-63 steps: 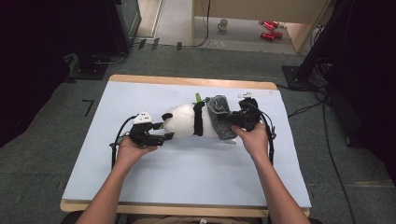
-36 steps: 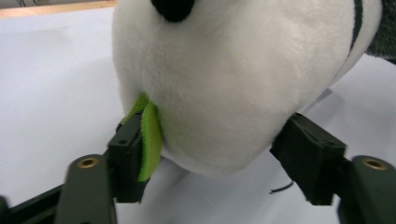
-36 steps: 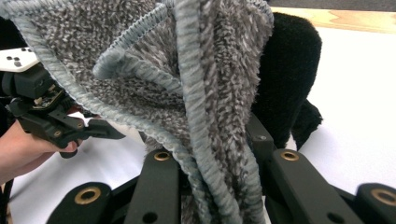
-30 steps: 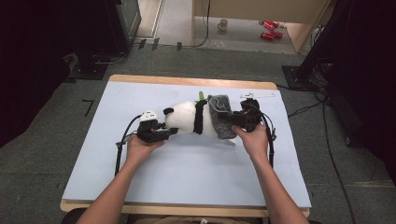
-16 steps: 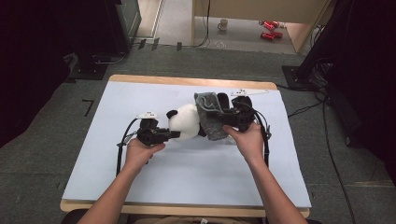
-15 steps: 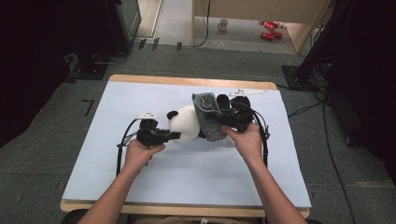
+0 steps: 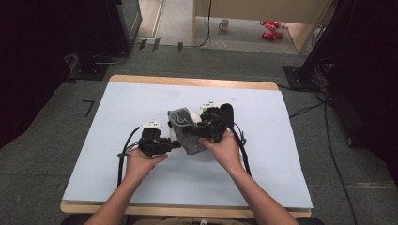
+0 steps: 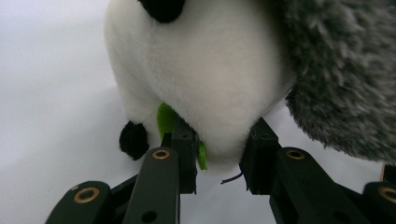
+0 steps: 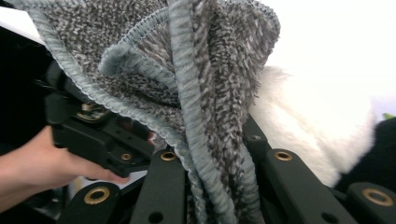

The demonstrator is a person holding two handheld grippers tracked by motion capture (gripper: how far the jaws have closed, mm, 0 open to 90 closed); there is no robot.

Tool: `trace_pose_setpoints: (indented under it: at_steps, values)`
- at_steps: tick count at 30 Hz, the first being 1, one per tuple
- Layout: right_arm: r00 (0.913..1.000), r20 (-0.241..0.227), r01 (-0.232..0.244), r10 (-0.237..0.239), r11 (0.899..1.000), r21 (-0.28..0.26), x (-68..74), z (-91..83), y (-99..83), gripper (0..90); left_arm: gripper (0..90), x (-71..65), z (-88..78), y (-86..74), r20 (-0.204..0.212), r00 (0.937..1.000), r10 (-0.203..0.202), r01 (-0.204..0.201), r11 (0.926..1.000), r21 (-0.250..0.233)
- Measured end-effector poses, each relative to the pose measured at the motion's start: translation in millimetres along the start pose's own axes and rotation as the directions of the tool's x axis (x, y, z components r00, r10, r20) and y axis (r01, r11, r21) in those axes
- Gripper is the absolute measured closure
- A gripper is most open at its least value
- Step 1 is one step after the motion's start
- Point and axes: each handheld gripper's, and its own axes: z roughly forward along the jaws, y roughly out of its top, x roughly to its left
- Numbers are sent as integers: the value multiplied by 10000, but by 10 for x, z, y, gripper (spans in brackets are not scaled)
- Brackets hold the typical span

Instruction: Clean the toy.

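Observation:
A white and black panda plush (image 8: 201, 60) lies mid-table with a green leaf (image 8: 164, 119) at its underside. My left gripper (image 8: 222, 136) has its pads pressed into the plush's white belly; the jaws have just been opening slightly, with the plush still between them. A shaggy grey cloth (image 9: 205, 70) with a pale blue hem drapes over the plush (image 9: 303, 121). My right gripper (image 9: 210, 144) is shut on a bunched fold of it. In the high view the cloth (image 7: 185, 136) covers most of the plush (image 7: 174, 134), between the left gripper (image 7: 176, 143) and the right gripper (image 7: 195, 127).
The table (image 7: 117, 178) has a pale blue-white top with a wooden rim (image 7: 187, 82). Black cables trail from both grippers over its near half. Beyond the far edge, on the floor, stand a mug (image 7: 225, 24), red cans (image 7: 268, 29) and dark stands (image 7: 300, 75).
The right gripper has carried the grey cloth leftward over the panda, hiding most of its body. The left gripper has come in closer to the plush and gripped it.

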Motion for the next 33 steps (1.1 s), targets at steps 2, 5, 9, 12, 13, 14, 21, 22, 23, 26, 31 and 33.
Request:
trace_pose_setpoints:
  at_steps: [2,5,9,12,13,14,21,22,23,26,31,33]
  values:
    - [9999,145,44,-45,10000,56,-20,21,0,771,710,19,15,-3,-81,10000,30,-30,10000,19]
    - [9997,208,103,-107,9998,182,-34,34,15,770,707,45,19,-6,-62,10000,51,-51,10000,-3]
    - [9986,484,210,-227,9992,348,-75,-2,30,769,702,97,19,4,1,9999,-130,130,9999,31]
    - [9959,865,220,-254,9990,389,-139,-76,13,764,696,143,15,11,38,9997,-241,242,9997,-6]
    - [9940,1069,183,-226,9990,416,-171,-113,7,762,695,157,13,16,74,9997,-250,250,9997,-16]
    - [9923,1231,82,-132,9991,415,-210,-153,2,763,695,167,14,22,105,9996,-272,273,9996,-43]
    - [9921,1123,-580,562,9982,133,-408,-350,-11,774,692,193,26,53,140,9998,-105,107,9999,-126]
    - [9918,1152,-571,553,9983,128,-414,-365,-10,774,692,195,28,58,143,9998,-110,112,9999,-127]
    - [9911,1203,-580,564,9983,96,-423,-380,-11,774,692,196,28,65,141,9998,-106,108,9999,-108]
    - [9892,1307,-668,669,9978,-55,-472,-454,-15,775,692,213,31,85,165,9998,-116,118,9999,-76]
    - [9830,1436,-1083,1140,9930,-467,-597,-620,-38,773,692,236,40,116,126,9998,-136,137,9999,-77]
    - [9804,1492,-1213,1289,9908,-594,-645,-678,-53,773,692,244,40,128,121,9998,-173,174,9998,-54]
